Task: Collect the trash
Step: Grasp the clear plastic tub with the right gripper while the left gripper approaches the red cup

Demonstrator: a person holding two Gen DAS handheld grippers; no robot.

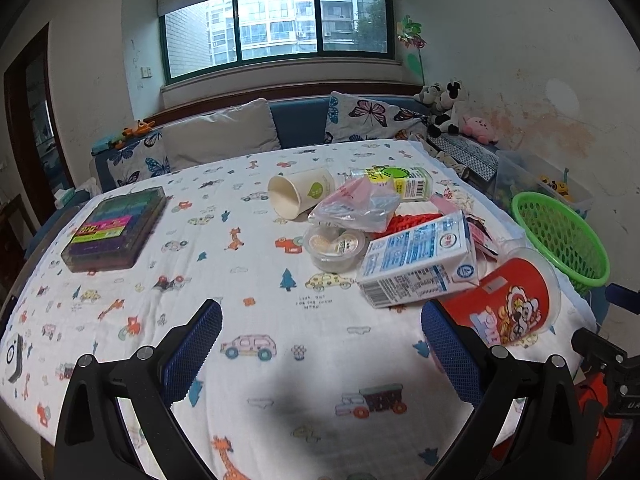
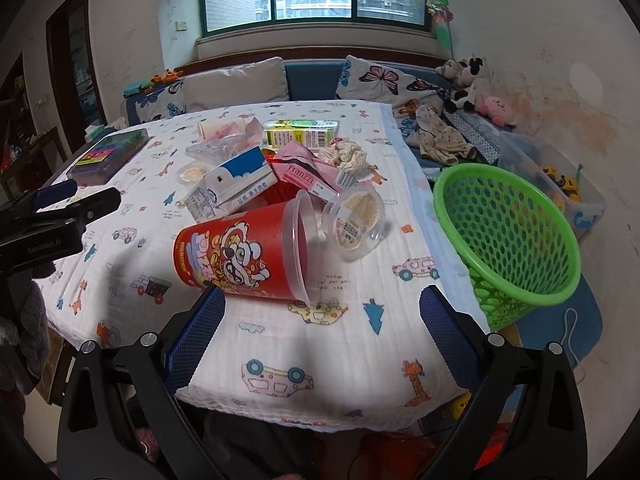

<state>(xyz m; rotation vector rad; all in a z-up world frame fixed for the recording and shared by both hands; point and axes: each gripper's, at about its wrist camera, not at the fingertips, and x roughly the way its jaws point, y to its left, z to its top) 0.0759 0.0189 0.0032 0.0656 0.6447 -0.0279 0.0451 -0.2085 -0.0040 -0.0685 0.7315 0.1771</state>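
Two claws, left (image 1: 320, 344) and right (image 2: 322, 328), spread apart near one red cup (image 2: 244, 254), two cartons (image 2: 236, 184) (image 2: 300, 133), one green basket (image 2: 508, 240) right of the table (image 2: 280, 344).

Tablecloth (image 1: 256, 320): white, printed with cars and giraffes.
Box (image 1: 116, 228): dark, with colourful contents, on the cloth's left side.
Cushions (image 1: 220, 134): along the blue bench under the window (image 1: 276, 28).
Plush toys (image 1: 448, 108): right corner.
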